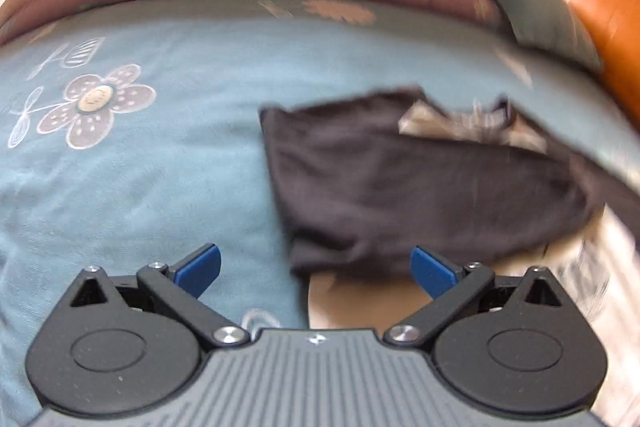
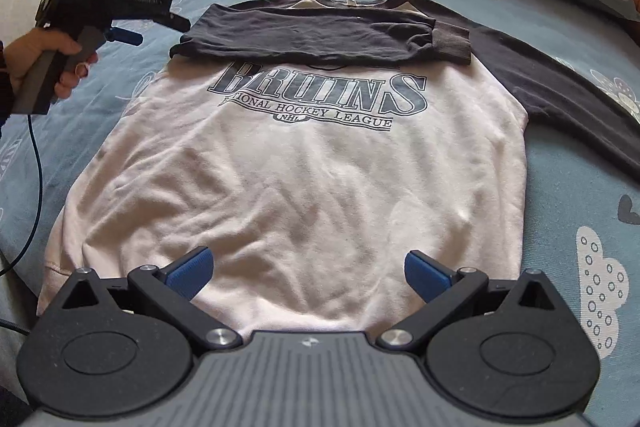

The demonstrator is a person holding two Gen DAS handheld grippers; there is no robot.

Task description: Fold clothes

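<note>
Right wrist view shows the sweatshirt (image 2: 288, 179) spread face up on the blue flowered bedsheet (image 2: 580, 187), its hem just ahead of the right gripper (image 2: 306, 273), whose blue pads stand wide apart with nothing between them. One dark sleeve (image 2: 312, 35) is already folded across the chest, lying over the top of the printed lettering, its cuff (image 2: 452, 43) towards the far right of these tongs. The other dark sleeve (image 2: 568, 99) lies stretched out on the sheet, far right and well apart from the pads. The left gripper (image 2: 160, 21), held in a hand (image 2: 44, 63), hovers at the far left, just beside the folded sleeve's shoulder end; from here I cannot tell whether it touches the cloth.

In the blurred left wrist view, the left gripper's (image 1: 316, 269) pads are spread, released, with the folded sleeve (image 1: 420, 179) ahead and right.

By my judgement about a quarter is done: the second sleeve and the body folds remain.
</note>
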